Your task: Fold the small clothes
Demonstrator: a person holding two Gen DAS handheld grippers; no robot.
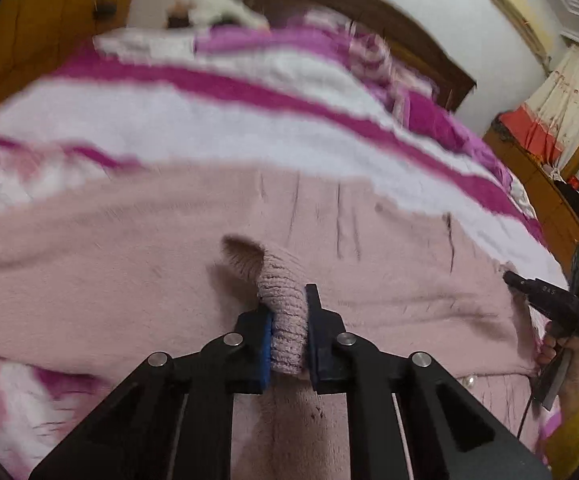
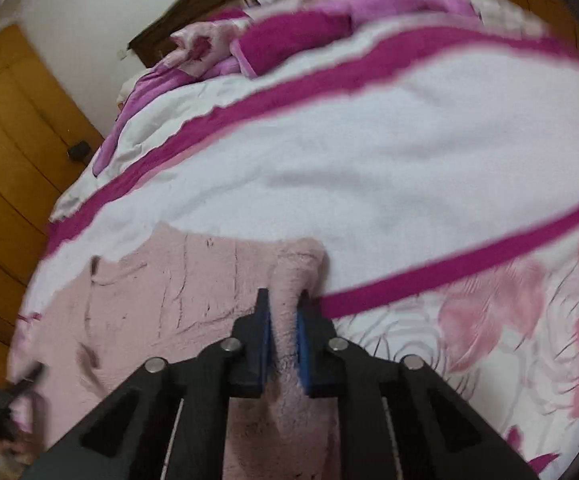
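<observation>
A fluffy pale pink sweater (image 1: 169,248) lies spread on the bed. My left gripper (image 1: 287,316) is shut on its ribbed cuff (image 1: 283,304), which stands up between the blue pads. My right gripper (image 2: 283,320) is shut on a fold of the same sweater (image 2: 161,300) near its right edge. The right gripper also shows in the left wrist view (image 1: 549,304) at the sweater's far right side, with the hand that holds it. The left gripper shows blurred at the lower left of the right wrist view (image 2: 13,396).
The sweater rests on a white and magenta striped blanket (image 1: 209,120) with a pink flower print (image 2: 489,320). Pillows (image 2: 273,40) and a dark wooden headboard (image 1: 389,28) lie at the far end. Wooden doors (image 2: 9,140) stand beside the bed.
</observation>
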